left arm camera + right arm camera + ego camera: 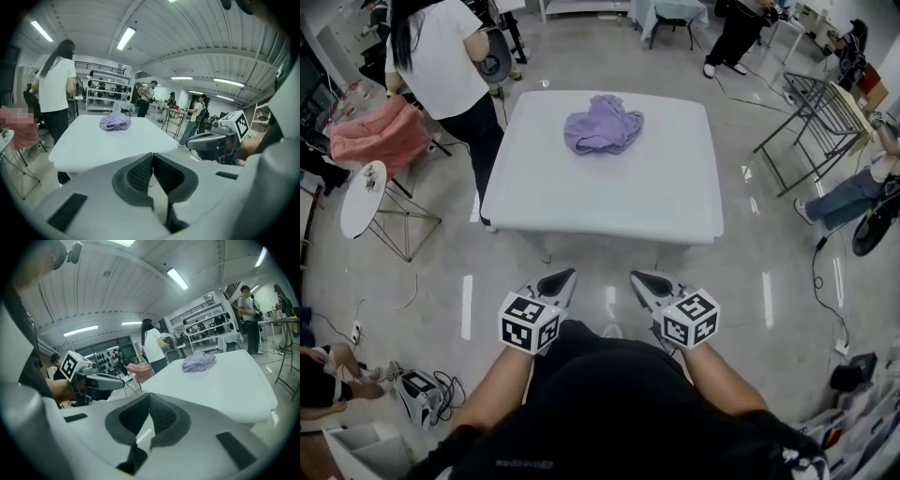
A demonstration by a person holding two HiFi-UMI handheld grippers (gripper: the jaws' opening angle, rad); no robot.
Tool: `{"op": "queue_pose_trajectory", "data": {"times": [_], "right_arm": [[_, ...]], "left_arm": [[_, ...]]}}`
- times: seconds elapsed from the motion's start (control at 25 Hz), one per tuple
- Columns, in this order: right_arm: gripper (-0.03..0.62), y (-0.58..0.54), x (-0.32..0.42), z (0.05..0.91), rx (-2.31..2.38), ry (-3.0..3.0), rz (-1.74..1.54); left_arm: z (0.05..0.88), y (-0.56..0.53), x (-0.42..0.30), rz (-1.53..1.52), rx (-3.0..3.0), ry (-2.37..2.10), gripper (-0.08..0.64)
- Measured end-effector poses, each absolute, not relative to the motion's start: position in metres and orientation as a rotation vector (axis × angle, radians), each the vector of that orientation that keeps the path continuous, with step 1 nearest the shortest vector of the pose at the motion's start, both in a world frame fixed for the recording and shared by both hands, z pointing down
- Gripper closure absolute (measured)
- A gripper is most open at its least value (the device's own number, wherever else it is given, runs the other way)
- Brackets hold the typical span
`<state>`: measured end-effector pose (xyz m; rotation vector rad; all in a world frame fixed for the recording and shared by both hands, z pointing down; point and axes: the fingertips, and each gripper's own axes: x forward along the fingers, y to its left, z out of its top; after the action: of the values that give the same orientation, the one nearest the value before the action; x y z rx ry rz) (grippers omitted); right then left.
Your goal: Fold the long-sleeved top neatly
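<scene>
A crumpled lilac long-sleeved top lies in a heap on the far half of the white table. It also shows in the left gripper view as the lilac top and in the right gripper view as the lilac top. My left gripper and right gripper hang side by side over the floor, short of the table's near edge. Both are shut with nothing between the jaws. Each points toward the table.
A person in a white shirt stands at the table's far left corner, beside a chair draped in pink cloth and a small round white table. A metal rack stands to the right. Cables and gear lie on the floor.
</scene>
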<state>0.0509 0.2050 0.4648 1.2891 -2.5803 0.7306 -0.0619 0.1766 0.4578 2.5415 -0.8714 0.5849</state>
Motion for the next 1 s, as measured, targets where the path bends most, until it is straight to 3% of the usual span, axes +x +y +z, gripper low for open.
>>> {"op": "queue_pose_trajectory", "data": {"times": [1.0], "right_arm": [[0.588,0.082,0.063,0.472,1.351,-2.504,0.745]], "left_arm": [[0.462,0.038,-0.062,0.580,2.530,-0.851,0.554]]}}
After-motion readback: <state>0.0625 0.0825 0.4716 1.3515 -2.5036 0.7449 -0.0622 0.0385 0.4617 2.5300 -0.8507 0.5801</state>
